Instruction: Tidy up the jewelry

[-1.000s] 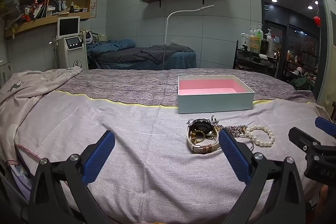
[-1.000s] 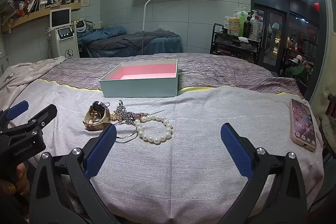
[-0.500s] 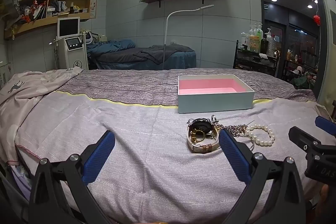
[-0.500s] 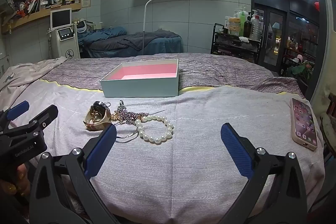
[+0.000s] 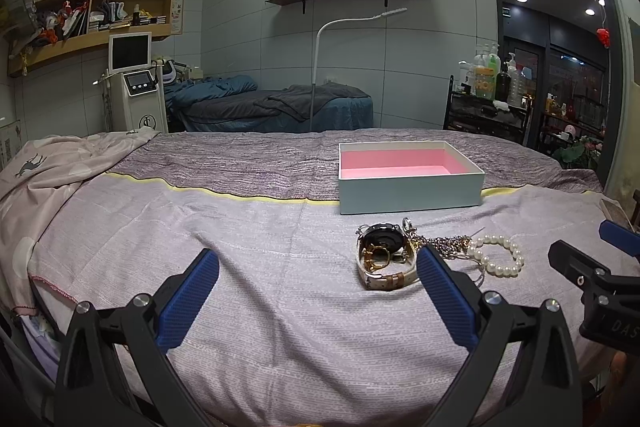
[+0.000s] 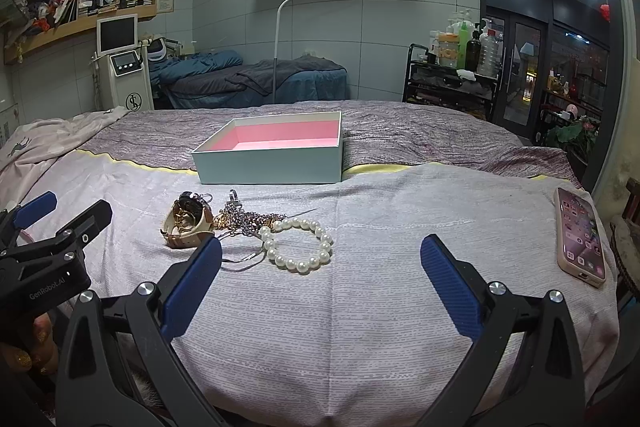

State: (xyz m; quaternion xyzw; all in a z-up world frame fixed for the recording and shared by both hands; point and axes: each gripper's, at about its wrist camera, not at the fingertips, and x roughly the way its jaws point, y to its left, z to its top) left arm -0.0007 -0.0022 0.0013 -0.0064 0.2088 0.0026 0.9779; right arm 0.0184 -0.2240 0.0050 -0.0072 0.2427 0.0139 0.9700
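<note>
A pale box with a pink lining stands open on the bed; it also shows in the right wrist view. In front of it lies a heap of jewelry: a watch with a tan strap, a tangled chain and a pearl bracelet. My left gripper is open and empty, low over the bedspread, its right fingertip just in front of the watch. My right gripper is open and empty, just short of the pearl bracelet.
A phone in a pink case lies near the bed's right edge. A folded blanket lies at the far left of the bed. Behind the bed are another bed, a lamp stand and a trolley with bottles.
The right wrist view has shifted slightly, so the jewelry sits a little further right and lower in it. The left gripper has barely moved. Both grippers stay open.
</note>
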